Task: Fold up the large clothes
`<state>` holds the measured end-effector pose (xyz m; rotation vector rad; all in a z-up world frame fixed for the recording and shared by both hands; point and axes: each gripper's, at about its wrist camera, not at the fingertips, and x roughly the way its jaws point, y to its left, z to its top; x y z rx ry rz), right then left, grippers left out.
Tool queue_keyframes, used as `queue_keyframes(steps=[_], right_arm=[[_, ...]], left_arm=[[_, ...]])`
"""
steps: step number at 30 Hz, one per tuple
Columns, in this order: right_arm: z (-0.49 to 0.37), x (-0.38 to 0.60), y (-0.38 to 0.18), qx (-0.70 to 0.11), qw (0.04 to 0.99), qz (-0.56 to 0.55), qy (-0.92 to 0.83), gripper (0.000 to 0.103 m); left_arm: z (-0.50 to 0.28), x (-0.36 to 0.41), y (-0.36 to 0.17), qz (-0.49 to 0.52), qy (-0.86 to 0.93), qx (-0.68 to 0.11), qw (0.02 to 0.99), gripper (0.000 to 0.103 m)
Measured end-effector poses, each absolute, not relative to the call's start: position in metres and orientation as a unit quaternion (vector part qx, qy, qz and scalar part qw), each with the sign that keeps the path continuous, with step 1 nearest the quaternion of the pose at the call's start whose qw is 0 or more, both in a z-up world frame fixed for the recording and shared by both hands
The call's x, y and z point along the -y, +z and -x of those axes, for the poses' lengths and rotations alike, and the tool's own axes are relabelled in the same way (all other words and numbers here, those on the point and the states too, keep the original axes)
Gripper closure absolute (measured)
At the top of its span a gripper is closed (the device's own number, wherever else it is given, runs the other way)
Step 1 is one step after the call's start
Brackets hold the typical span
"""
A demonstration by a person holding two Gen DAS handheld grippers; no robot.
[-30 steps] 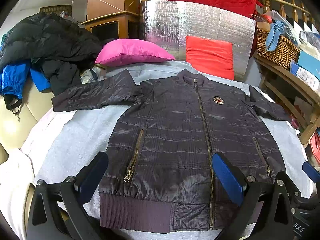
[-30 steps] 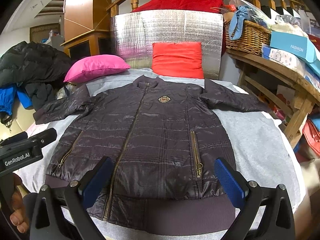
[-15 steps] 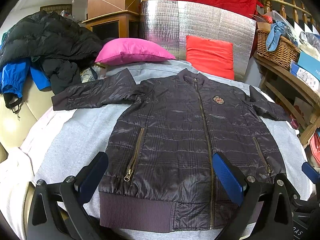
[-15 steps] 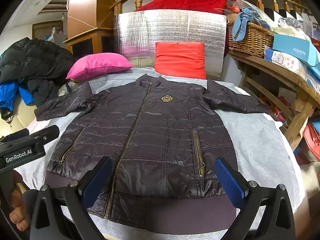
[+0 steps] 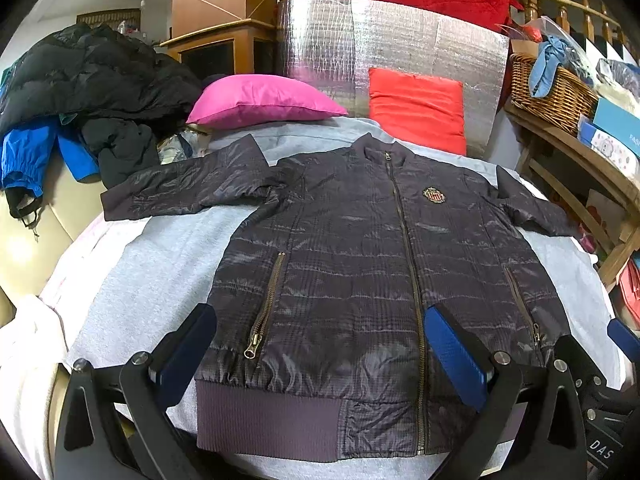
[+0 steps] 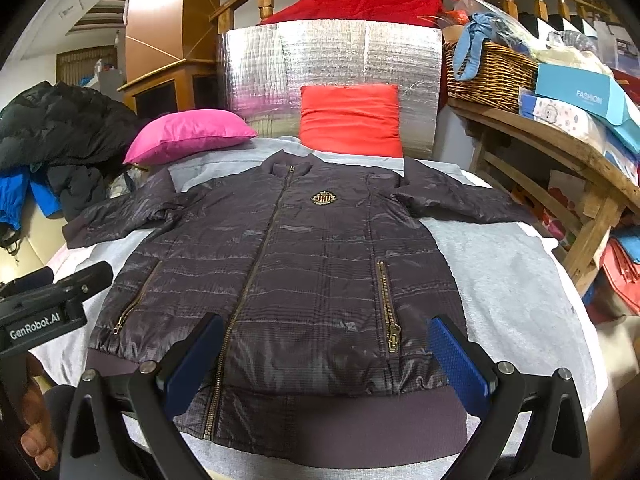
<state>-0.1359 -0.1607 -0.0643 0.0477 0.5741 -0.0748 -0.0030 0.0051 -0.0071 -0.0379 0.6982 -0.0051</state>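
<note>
A dark quilted jacket (image 5: 360, 264) (image 6: 296, 264) lies flat and zipped on a grey cloth (image 5: 152, 280) (image 6: 504, 280), collar away from me, both sleeves spread out sideways. Its ribbed hem faces me. My left gripper (image 5: 320, 348) hovers open above the hem, left of the centre zip, holding nothing. Over the hem near the right pocket zip, my right gripper (image 6: 324, 356) is open too, nothing between its blue pads. The left gripper's body (image 6: 48, 308) shows at the left edge of the right wrist view, with a person's fingers (image 6: 36, 440) below it.
A pink pillow (image 5: 260, 100) and a red pillow (image 5: 416, 108) lean against a silver foil panel (image 5: 360, 48) behind the collar. Dark and blue coats (image 5: 80, 92) pile up at left. A wooden shelf (image 6: 560, 160) with a wicker basket (image 6: 488, 76) and boxes stands at right.
The right wrist view has drawn back and risen slightly, so the jacket sits a little lower and farther. The left view is almost unchanged. Both grippers stay open.
</note>
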Motion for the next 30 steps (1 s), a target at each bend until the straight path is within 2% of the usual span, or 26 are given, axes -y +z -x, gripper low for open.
queue_keyframes(steps=[30], right_arm=[[0.1376, 0.1592, -0.0653, -0.285, 0.958, -0.023, -0.037, 0.0]], left_arm=[[0.0058, -0.0028, -0.0098, 0.02, -0.007, -0.344, 0.939, 0.0]])
